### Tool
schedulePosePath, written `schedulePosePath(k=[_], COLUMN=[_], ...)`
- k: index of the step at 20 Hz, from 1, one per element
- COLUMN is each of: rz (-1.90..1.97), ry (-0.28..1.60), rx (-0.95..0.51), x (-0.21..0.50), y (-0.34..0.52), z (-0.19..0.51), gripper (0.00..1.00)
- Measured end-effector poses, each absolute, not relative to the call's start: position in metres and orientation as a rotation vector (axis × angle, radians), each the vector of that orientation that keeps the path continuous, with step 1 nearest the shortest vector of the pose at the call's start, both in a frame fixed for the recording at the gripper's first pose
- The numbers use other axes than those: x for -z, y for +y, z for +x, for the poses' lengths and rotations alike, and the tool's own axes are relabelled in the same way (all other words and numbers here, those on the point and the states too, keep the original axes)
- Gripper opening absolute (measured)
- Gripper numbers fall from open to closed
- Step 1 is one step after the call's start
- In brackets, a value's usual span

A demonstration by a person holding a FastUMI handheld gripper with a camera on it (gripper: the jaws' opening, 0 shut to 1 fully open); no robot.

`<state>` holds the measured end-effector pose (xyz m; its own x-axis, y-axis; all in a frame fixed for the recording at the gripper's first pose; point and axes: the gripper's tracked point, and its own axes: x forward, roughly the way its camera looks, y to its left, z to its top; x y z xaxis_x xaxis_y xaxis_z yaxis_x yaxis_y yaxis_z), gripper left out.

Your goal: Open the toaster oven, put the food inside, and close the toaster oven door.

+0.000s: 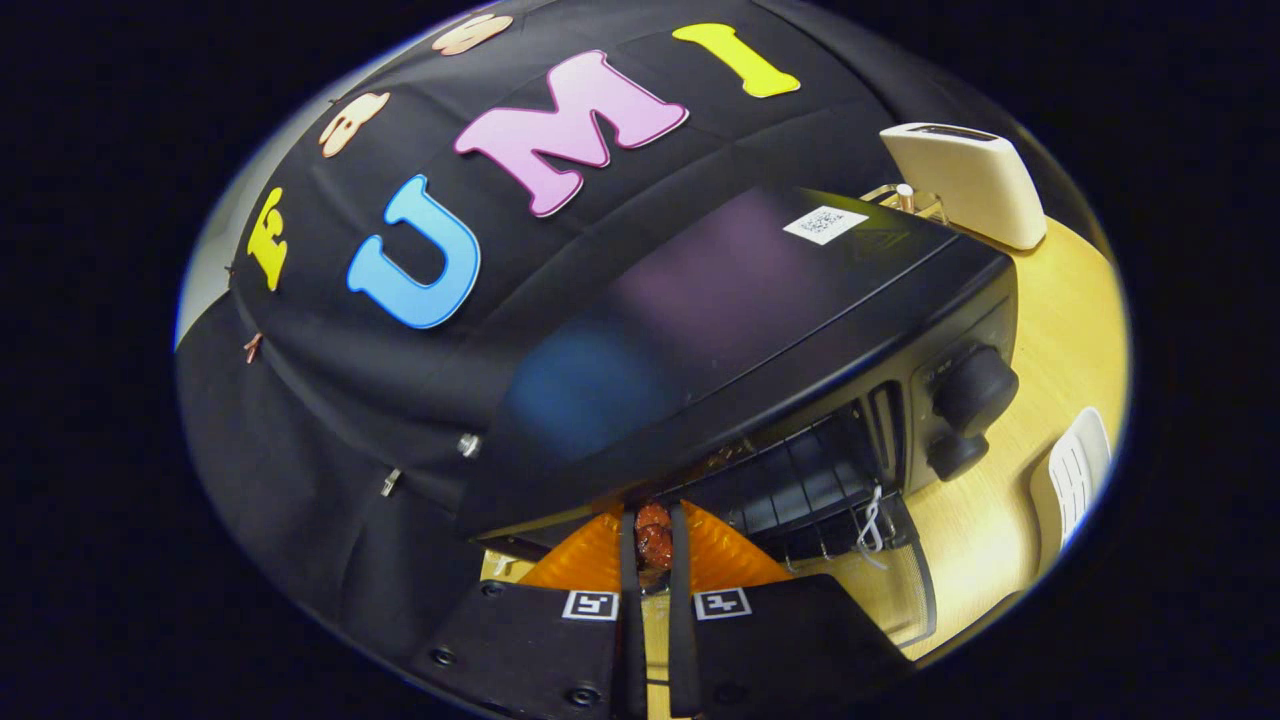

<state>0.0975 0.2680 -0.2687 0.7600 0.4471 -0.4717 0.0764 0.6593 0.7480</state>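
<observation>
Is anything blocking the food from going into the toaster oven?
Nothing visible blocks it. The hand-held gripper is shut on the reddish food, right at the toaster oven's open mouth. The door is folded down, and the wire rack inside lies just ahead of the food.
</observation>
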Motion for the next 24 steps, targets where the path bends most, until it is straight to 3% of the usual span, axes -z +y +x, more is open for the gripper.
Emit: schedulePosePath(k=[4, 8, 9, 13, 15, 24], rz=[0.767, 0.64, 0.621, 0.583, 0.584, 0.545], ry=[0.698, 0.745, 0.75, 0.759, 0.743, 0.714], rx=[-0.168, -0.109, -0.101, -0.152, -0.161, -0.172], x=[0.3, 0.321, 0.323, 0.319, 0.31, 0.28], y=[0.253, 0.236, 0.233, 0.239, 0.24, 0.228], z=[0.117, 0.115, 0.114, 0.103, 0.1, 0.069], gripper=[0.18, 0.35, 0.42, 0.9, 0.98, 0.98])
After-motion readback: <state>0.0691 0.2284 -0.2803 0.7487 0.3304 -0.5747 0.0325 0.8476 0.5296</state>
